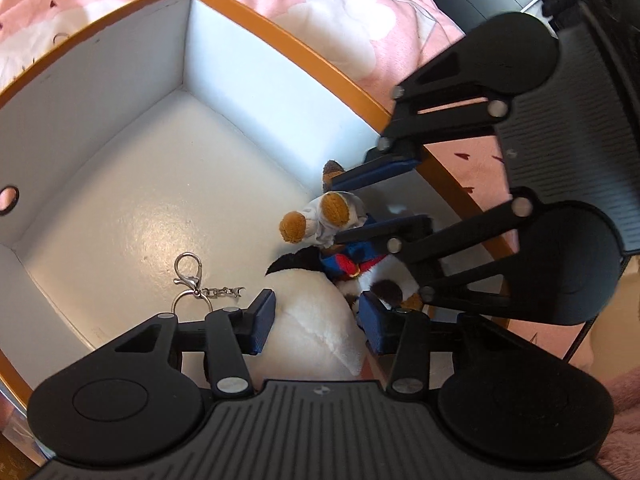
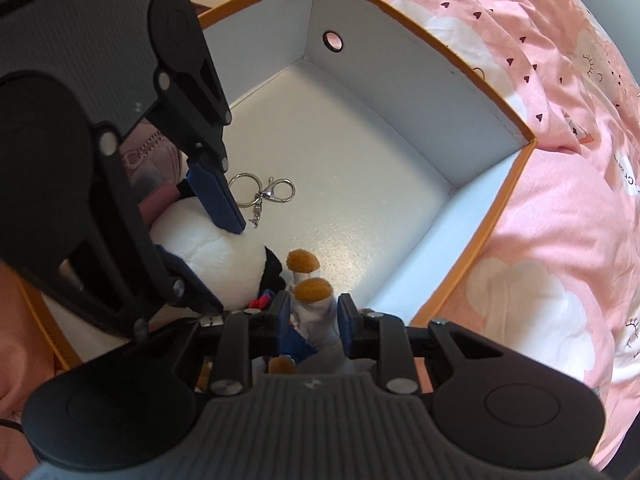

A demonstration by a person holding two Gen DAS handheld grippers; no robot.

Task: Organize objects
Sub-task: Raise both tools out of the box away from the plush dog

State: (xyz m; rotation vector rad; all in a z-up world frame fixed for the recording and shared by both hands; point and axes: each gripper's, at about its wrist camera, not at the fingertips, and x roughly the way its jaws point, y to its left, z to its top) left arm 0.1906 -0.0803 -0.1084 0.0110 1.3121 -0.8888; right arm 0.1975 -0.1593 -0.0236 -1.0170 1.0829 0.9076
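Plush toy in box, both grippers clamping it.

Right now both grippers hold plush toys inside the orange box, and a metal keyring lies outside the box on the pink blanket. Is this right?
Not quite. The metal keyring lies inside the orange box, on its white floor, beside the white plush toy. Both wrist views show it. The rest stands.
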